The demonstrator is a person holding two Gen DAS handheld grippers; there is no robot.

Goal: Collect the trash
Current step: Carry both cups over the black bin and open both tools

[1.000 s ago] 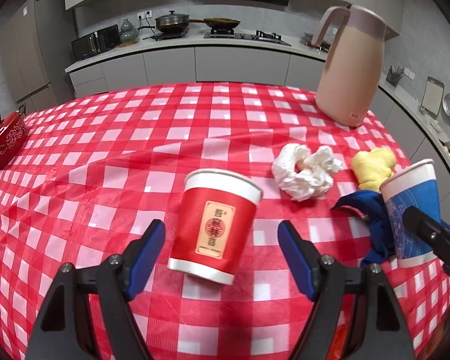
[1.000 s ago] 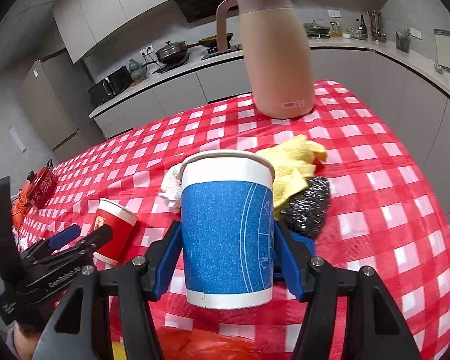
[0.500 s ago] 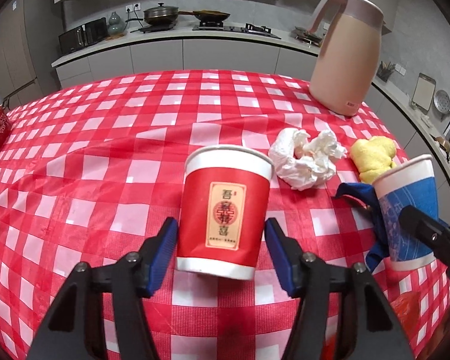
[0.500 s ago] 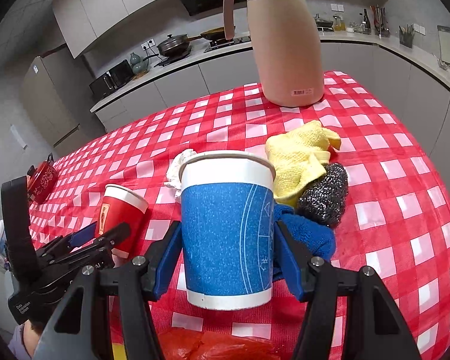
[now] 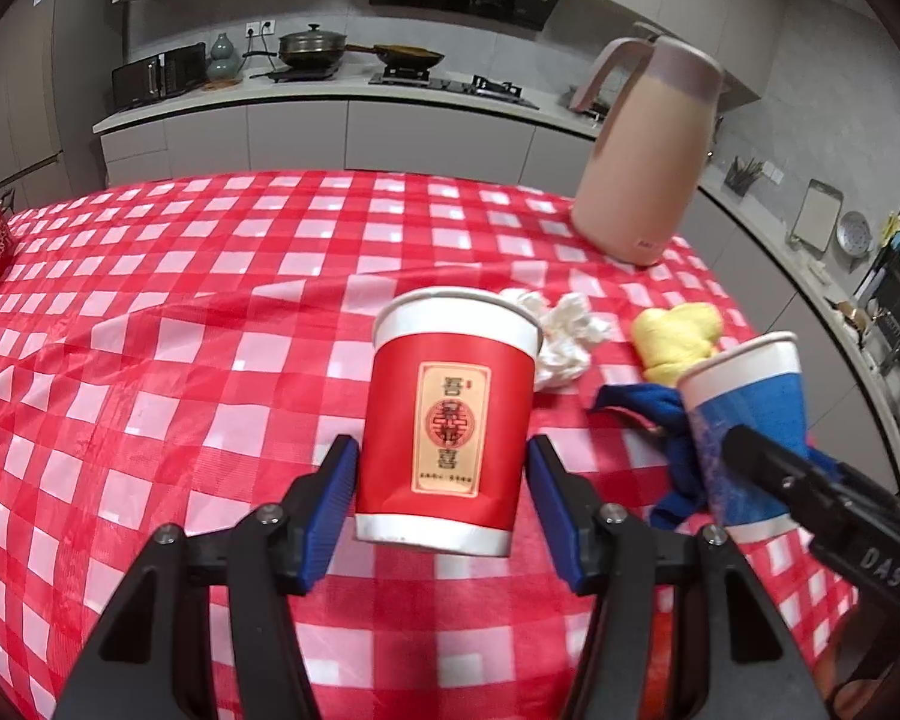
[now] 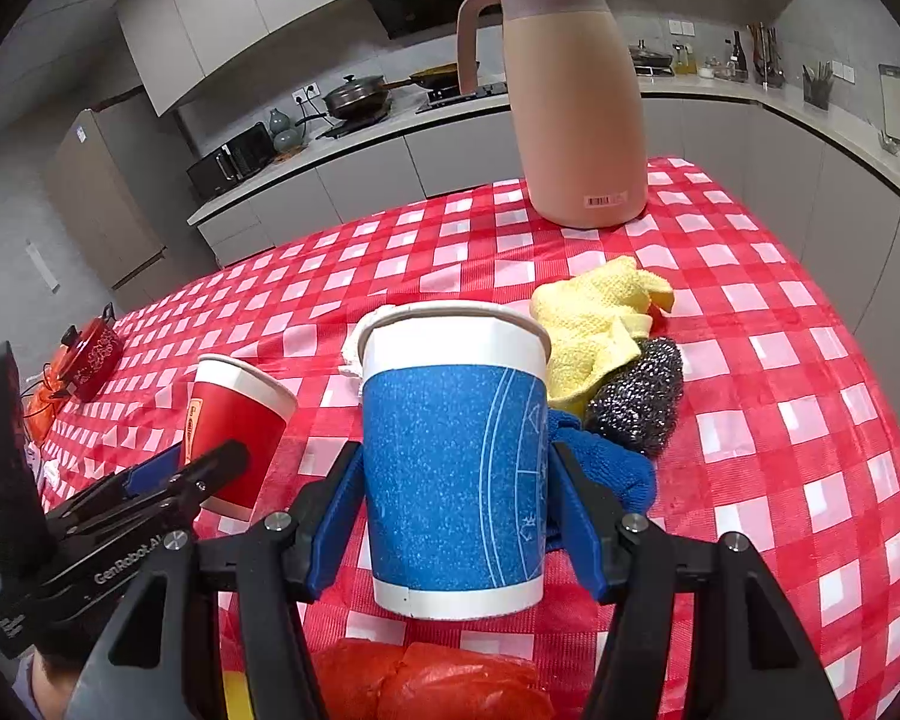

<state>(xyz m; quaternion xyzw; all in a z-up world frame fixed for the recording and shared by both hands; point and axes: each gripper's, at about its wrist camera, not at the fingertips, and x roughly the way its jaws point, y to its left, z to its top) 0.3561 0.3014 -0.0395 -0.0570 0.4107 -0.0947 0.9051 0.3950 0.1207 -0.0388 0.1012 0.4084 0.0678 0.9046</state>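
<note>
A red paper cup (image 5: 447,420) with a white rim stands between the blue pads of my left gripper (image 5: 442,459). The jaws are closing and both pads press its sides; its base looks just off the checked cloth. My right gripper (image 6: 456,480) is shut on a blue paper cup (image 6: 450,468), held upright. In the left wrist view the blue cup (image 5: 744,414) is at the right, behind one black finger. The right wrist view has the red cup (image 6: 234,420) at the left. Crumpled white tissue (image 5: 564,336) lies behind the red cup.
A tall pink jug (image 6: 570,96) stands at the far right of the red-checked table (image 5: 180,300). A yellow cloth (image 6: 594,324), a steel scourer (image 6: 636,396) and a blue cloth (image 6: 606,462) lie beside the blue cup. Red plastic (image 6: 438,684) shows below. A red pot (image 6: 90,354) sits far left.
My left jaws have closed in from wide apart onto the red cup, and the cup now looks slightly raised. The right gripper has kept still with the blue cup.
</note>
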